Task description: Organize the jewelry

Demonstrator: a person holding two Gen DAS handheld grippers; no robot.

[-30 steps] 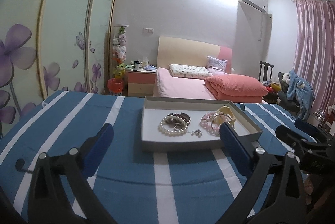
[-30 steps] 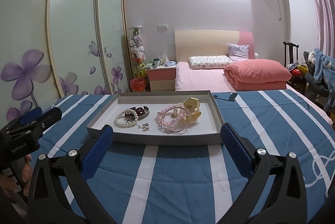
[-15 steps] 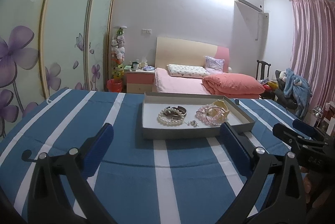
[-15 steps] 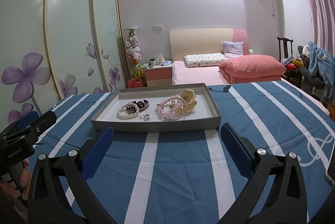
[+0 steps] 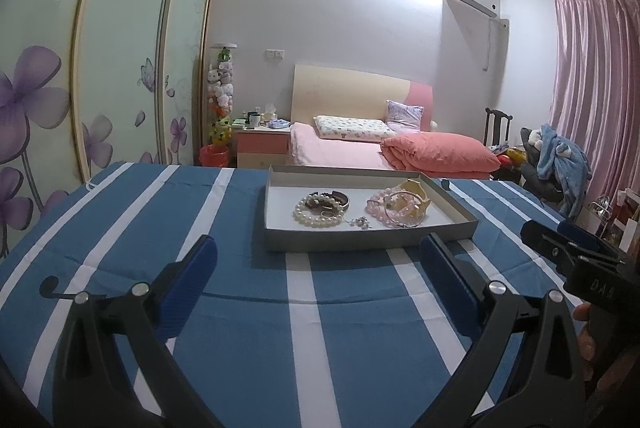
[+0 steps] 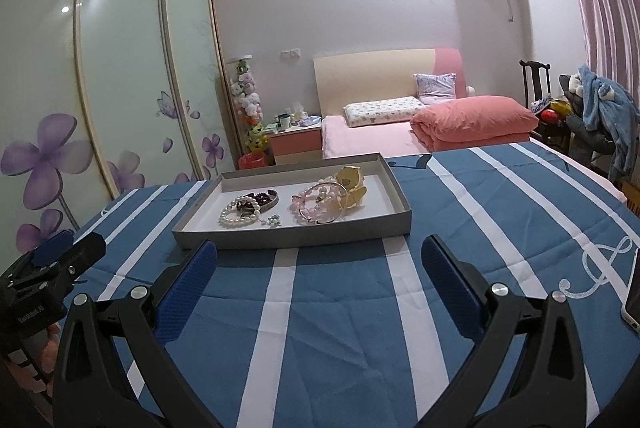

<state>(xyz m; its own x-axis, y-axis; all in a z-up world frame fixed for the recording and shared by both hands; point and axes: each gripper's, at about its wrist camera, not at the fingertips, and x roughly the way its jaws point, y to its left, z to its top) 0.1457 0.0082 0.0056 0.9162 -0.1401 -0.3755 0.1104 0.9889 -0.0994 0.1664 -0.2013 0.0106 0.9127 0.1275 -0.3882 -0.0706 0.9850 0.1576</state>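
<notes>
A shallow grey tray (image 5: 360, 240) (image 6: 288, 236) rests on the blue striped cloth ahead of both grippers. Inside lie a white pearl bracelet (image 5: 316, 218) (image 6: 236, 218), a dark bead bangle (image 5: 332, 200) (image 6: 260, 200), a small silver piece (image 5: 360, 222) (image 6: 274, 220), a pink bead bracelet with a metal bangle (image 5: 394, 214) (image 6: 316, 206) and a yellow piece (image 5: 414, 190) (image 6: 352, 184). My left gripper (image 5: 318, 268) is open and empty, short of the tray's near wall. My right gripper (image 6: 320, 274) is open and empty too, just before the tray.
The cloth-covered table (image 6: 360, 328) stretches wide around the tray. A white device edge (image 6: 634, 292) lies at the right. Beyond are a bed (image 5: 360, 152), a nightstand (image 5: 262, 144), sliding wardrobe doors (image 5: 120, 48) and a chair with clothes (image 5: 556, 164).
Both grippers have drawn back from the tray, which now looks smaller and farther. The views have tilted up a little. Both stay open and the jewelry has not moved.
</notes>
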